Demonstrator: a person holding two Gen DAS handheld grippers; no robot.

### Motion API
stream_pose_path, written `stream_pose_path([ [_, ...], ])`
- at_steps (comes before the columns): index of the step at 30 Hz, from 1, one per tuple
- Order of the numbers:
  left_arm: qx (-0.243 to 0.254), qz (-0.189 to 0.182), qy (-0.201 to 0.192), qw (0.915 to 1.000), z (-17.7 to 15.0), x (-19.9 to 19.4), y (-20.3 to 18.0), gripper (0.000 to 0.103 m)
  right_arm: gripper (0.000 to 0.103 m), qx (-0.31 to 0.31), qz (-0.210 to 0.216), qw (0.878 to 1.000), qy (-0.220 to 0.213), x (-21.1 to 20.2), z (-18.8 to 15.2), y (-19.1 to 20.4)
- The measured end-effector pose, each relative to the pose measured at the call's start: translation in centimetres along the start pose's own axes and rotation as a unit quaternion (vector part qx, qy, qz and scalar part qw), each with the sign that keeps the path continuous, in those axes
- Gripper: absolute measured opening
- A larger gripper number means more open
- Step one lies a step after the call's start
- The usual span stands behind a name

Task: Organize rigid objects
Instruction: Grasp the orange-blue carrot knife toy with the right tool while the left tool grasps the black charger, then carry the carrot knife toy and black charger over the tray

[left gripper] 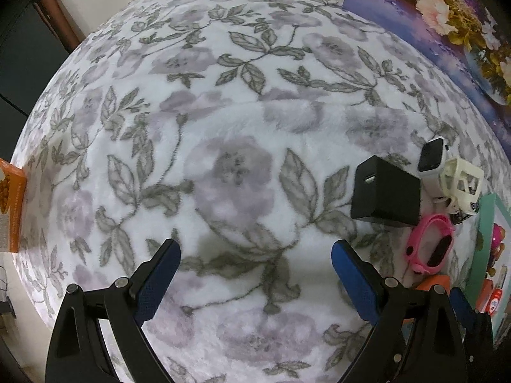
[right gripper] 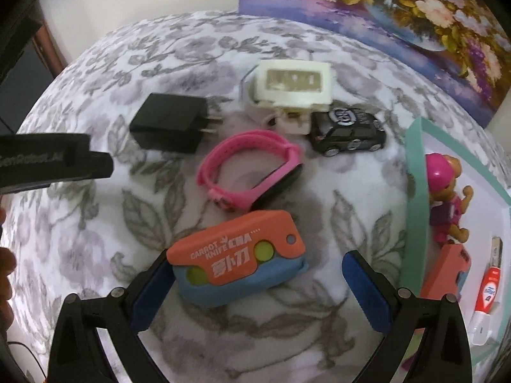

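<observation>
My right gripper [right gripper: 255, 281] is open, its blue pads either side of an orange and blue carrot knife toy [right gripper: 238, 260] on the floral cloth; the left pad is close to or touching it. Behind it lie a pink wristband [right gripper: 252, 172], a black charger [right gripper: 171, 127], a black toy car [right gripper: 349, 134] and a cream plastic frame [right gripper: 293, 84]. A teal-rimmed tray [right gripper: 415, 191] on the right holds a pink-helmeted figure [right gripper: 447, 188], an orange block [right gripper: 447, 271] and a small tube [right gripper: 487, 290]. My left gripper [left gripper: 255, 274] is open over bare cloth, left of the charger [left gripper: 386, 193] and wristband [left gripper: 431, 244].
A smartwatch [left gripper: 431, 158] and the cream frame [left gripper: 461, 182] lie beyond the charger. A flower painting [right gripper: 399, 16] leans at the back right. An orange box [left gripper: 12, 210] sits at the cloth's left edge. The left gripper's body [right gripper: 54, 162] reaches in from the left.
</observation>
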State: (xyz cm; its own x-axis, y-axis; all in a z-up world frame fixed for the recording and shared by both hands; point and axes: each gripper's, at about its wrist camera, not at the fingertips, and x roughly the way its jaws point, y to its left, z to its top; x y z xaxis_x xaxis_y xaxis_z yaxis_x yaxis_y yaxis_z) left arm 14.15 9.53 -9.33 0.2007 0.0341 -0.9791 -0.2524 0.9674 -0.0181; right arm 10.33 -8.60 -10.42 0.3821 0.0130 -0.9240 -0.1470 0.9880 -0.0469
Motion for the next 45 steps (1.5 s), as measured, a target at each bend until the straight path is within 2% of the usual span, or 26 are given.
stream_pose_path([
  [6, 0.002, -0.037, -0.008, 0.9993, 0.8, -1.0, -1.3, 0.096, 0.101, 0.04, -0.001, 0.999, 0.004, 0.3, 0.4, -2.7],
  [12, 0.007, -0.087, -0.021, 0.996, 1.9, -1.6, -3.5, 0.096, 0.083, 0.057, -0.004, 0.998, -0.007, -0.7, 0.4, -4.0],
  [16, 0.02, -0.097, -0.036, 0.9944, 2.2, -1.9, -5.1, 0.096, 0.074, 0.065, -0.001, 0.998, -0.011, -0.9, 0.7, -4.9],
  [22, 0.031, -0.106, -0.05, 0.9927, 2.6, -1.6, -7.7, 0.095, 0.074, 0.066, 0.003, 0.998, -0.017, -0.7, 1.1, -5.7],
  [25, 0.037, -0.108, -0.055, 0.992, 2.3, -0.8, -7.4, 0.095, 0.074, 0.065, 0.003, 0.998, -0.02, -0.7, 1.0, -5.4],
  [28, 0.043, -0.103, -0.059, 0.992, 2.4, -0.6, -7.7, 0.09, 0.074, 0.065, 0.003, 0.998, -0.022, -0.5, 1.1, -5.0],
  [32, 0.05, -0.098, -0.057, 0.9922, 2.5, -0.4, -8.1, 0.073, 0.074, 0.065, 0.003, 0.998, -0.023, -0.4, 1.1, -4.7],
  [36, 0.036, -0.135, -0.05, 0.9889, 2.5, -0.2, -7.7, 0.058, 0.074, 0.065, 0.003, 0.998, -0.023, -0.4, 1.1, -4.8],
  [45, 0.021, -0.13, -0.039, 0.9905, 2.3, -0.6, -6.9, 0.057, 0.074, 0.065, 0.003, 0.998, -0.022, -0.4, 1.1, -4.8],
])
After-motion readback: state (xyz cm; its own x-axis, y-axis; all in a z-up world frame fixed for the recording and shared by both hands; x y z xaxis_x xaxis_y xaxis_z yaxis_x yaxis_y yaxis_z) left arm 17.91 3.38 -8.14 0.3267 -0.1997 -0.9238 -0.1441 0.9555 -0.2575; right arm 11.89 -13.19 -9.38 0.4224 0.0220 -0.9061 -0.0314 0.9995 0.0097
